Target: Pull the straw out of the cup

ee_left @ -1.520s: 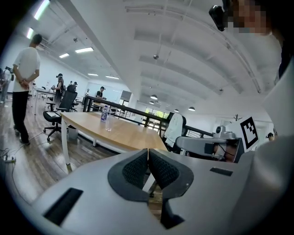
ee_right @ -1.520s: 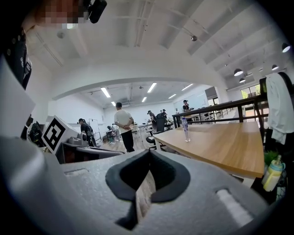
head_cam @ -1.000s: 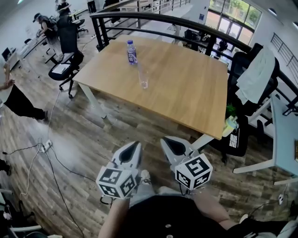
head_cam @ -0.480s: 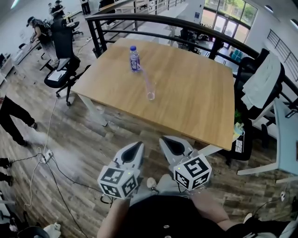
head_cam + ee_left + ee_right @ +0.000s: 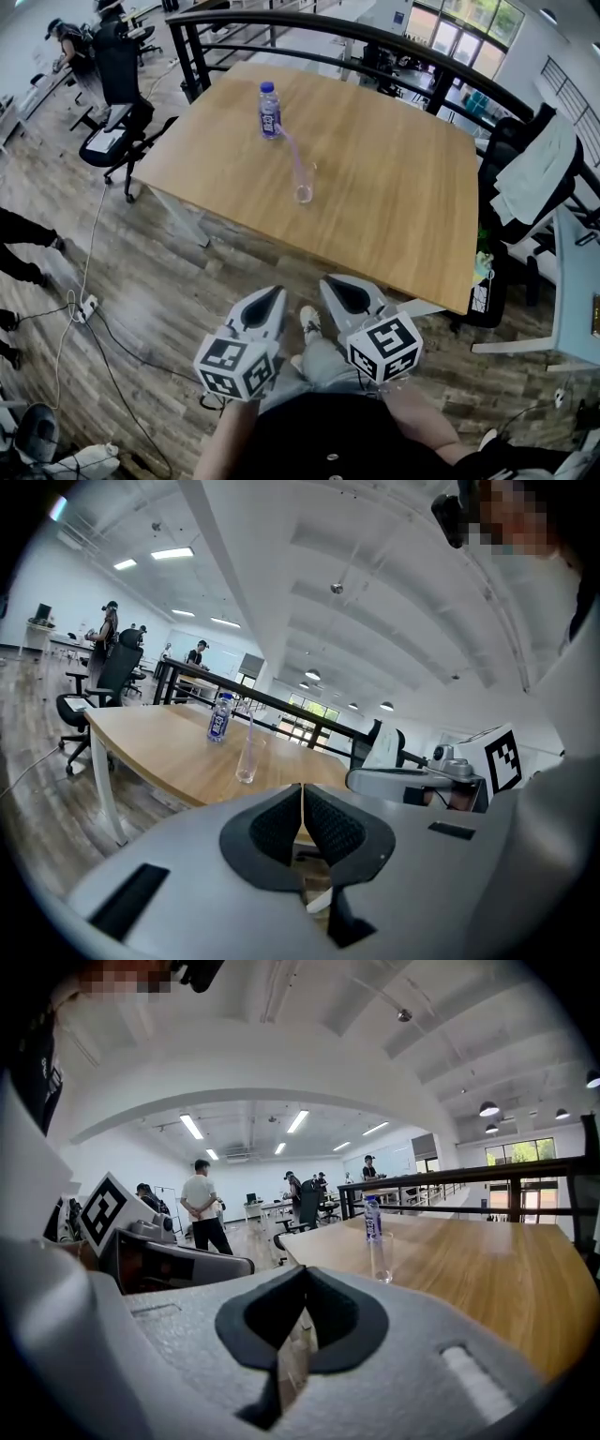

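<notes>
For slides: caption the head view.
Left gripper, right gripper, both shut, facing wooden table with clear cup, pink straw, plastic bottle.

Your left gripper (image 5: 270,298) and right gripper (image 5: 339,289) both show pale grey shells with dark charcoal pads, finely ribbed; the marker cubes (image 5: 236,367) carry black squares on white; your top (image 5: 319,441) is black. The table (image 5: 394,187) is a light honey wood with a fine, even grain; the cup (image 5: 304,183) is clear and colourless; the straw (image 5: 292,150) is a pale lilac-pink; the bottle (image 5: 269,111) is clear, with a blue cap and a blue-purple label. The floor (image 5: 169,281) is grey-brown in a plank pattern; the railing (image 5: 187,56) is black; the office chair (image 5: 116,67) is black too; the cloth (image 5: 536,161) is white.
</notes>
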`<action>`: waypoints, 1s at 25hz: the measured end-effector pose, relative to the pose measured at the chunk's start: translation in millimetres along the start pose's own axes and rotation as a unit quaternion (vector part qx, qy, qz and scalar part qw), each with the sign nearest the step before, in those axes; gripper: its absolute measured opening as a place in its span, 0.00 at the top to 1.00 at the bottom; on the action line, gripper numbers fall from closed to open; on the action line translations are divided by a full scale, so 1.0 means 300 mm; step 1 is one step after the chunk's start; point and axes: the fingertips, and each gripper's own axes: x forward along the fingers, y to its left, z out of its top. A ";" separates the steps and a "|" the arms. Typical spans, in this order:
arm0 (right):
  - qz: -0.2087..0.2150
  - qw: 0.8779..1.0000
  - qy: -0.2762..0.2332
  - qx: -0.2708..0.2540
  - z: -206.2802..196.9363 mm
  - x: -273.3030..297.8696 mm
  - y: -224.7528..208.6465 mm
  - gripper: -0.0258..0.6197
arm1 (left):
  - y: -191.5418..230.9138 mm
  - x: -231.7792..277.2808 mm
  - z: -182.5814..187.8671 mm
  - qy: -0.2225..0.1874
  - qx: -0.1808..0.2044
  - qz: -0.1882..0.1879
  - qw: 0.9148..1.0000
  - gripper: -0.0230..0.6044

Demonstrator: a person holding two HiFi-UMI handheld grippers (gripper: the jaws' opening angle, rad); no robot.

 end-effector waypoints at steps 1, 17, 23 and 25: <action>0.003 1.000 0.002 0.001 0.007 0.026 -0.019 0.96 | 0.017 0.021 0.011 0.001 -0.001 0.003 1.000 0.93; 0.043 0.999 -0.007 -0.011 0.223 0.421 -0.408 0.96 | 0.249 0.432 0.268 -0.001 -0.006 0.036 0.999 0.93; 0.054 0.998 -0.008 -0.013 0.270 0.517 -0.528 0.96 | 0.303 0.556 0.338 -0.007 -0.009 0.047 0.999 0.93; 0.057 0.998 -0.009 -0.014 0.276 0.535 -0.558 0.96 | 0.313 0.590 0.354 -0.011 -0.009 0.049 0.999 0.93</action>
